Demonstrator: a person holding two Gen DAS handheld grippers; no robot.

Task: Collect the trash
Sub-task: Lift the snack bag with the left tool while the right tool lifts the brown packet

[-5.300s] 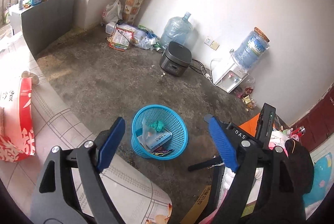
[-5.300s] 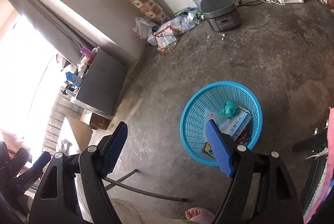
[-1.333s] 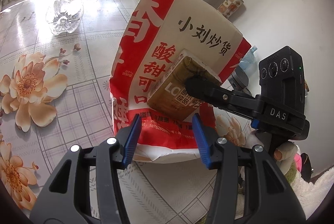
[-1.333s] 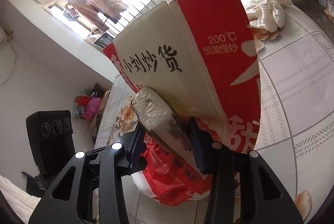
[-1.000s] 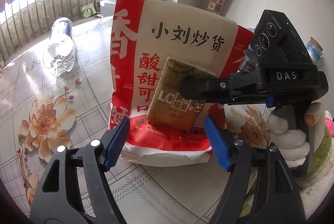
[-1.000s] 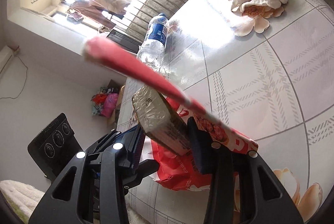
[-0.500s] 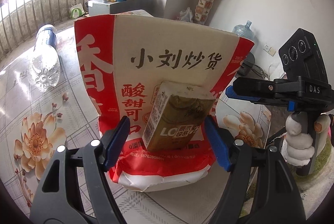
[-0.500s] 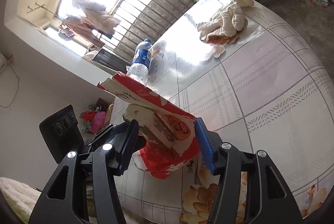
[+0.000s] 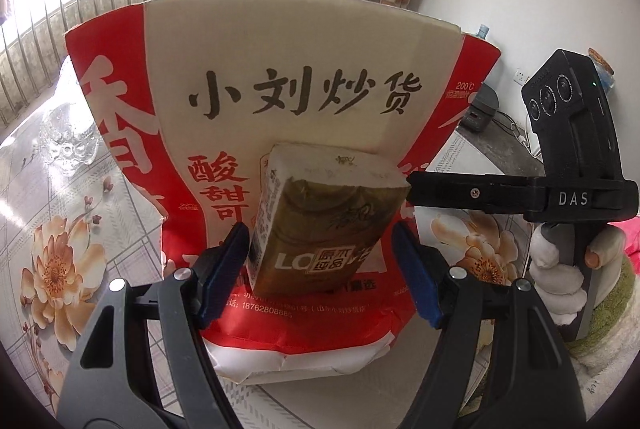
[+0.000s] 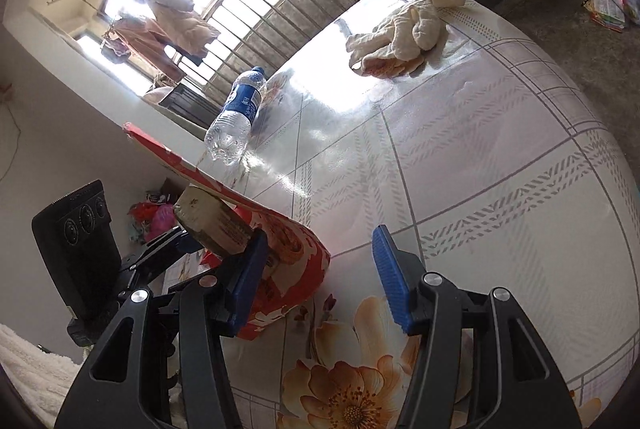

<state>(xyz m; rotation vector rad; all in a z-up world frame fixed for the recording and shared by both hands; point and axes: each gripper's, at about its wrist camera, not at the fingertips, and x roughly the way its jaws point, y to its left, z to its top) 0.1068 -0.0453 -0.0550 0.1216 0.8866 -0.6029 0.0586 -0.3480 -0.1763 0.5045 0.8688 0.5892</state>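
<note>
A red and cream paper snack bag [image 9: 304, 89] lies on the flowered table [image 9: 52, 229]. A brown drink carton [image 9: 320, 221] rests against its front. My left gripper [image 9: 320, 269] is open, its blue pads either side of the carton's lower part, the left pad close to it. In the right wrist view the bag [image 10: 280, 249] and carton [image 10: 212, 221] sit to the left. My right gripper [image 10: 316, 277] is open and empty; its left pad is beside the bag. The right tool also shows in the left wrist view [image 9: 520, 197].
A plastic water bottle [image 10: 236, 117] lies on the table beyond the bag; its base shows in the left wrist view [image 9: 68, 141]. A white cloth [image 10: 404, 29] lies at the far table edge. A rice cooker [image 9: 480, 109] stands on the floor behind.
My right gripper has let go of the carton and bag and opened, drawing back to the right. My left gripper has moved closer, its pads now either side of the carton.
</note>
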